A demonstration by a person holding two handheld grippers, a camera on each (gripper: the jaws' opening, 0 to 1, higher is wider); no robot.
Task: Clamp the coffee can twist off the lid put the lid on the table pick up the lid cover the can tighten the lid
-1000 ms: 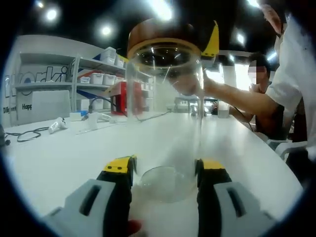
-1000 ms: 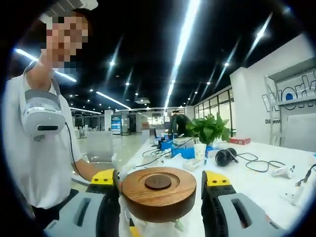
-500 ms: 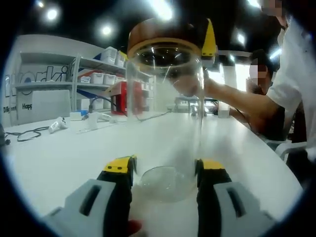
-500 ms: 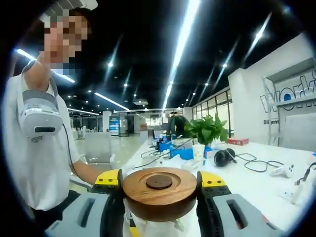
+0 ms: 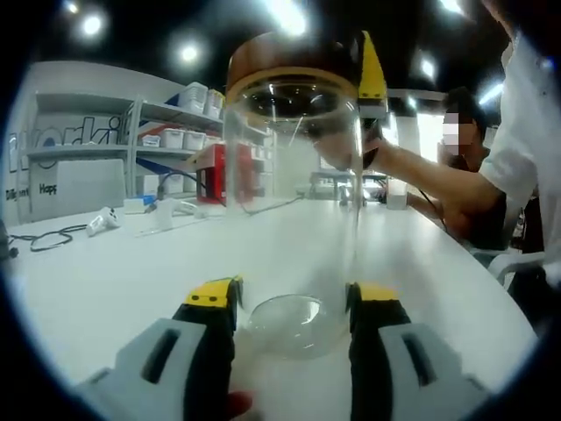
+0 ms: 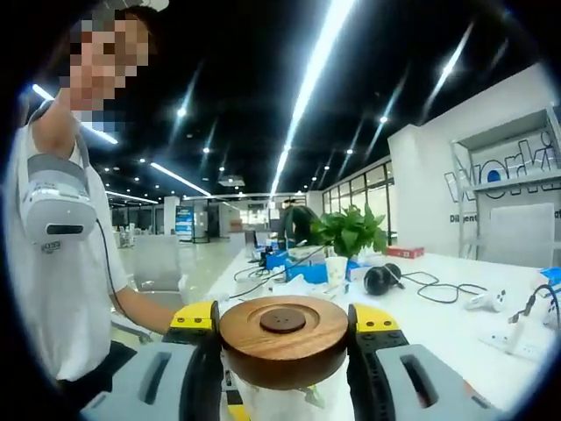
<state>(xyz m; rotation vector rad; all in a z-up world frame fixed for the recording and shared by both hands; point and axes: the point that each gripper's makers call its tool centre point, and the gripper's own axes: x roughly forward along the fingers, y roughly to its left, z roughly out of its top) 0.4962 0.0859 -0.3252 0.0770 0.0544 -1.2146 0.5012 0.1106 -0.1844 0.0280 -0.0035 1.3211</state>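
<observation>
Clamping of a glass can [image 5: 294, 210] at its base and of its wooden lid [image 6: 283, 340] at the top, both on a white table [image 5: 105, 281].

Left gripper [image 5: 292, 309]: jaws stood on either side of the can's base, the yellow-tipped fingers [image 5: 213, 295] right at the glass, the can upright on the table between them. Right gripper [image 6: 283, 326]: jaws pressed against the two sides of the round wooden lid, which sat on the can's mouth; in the left gripper view the same lid [image 5: 280, 57] capped the can, with one yellow finger [image 5: 371, 70] of the right gripper at its side. Can: clear and see-through. Surroundings: a person's arm [image 5: 429, 175] behind the can; shelves [image 5: 166, 123] at the far wall; a potted plant [image 6: 349, 232], headphones [image 6: 379, 279] and a cable [image 6: 438, 289] further along the table.
</observation>
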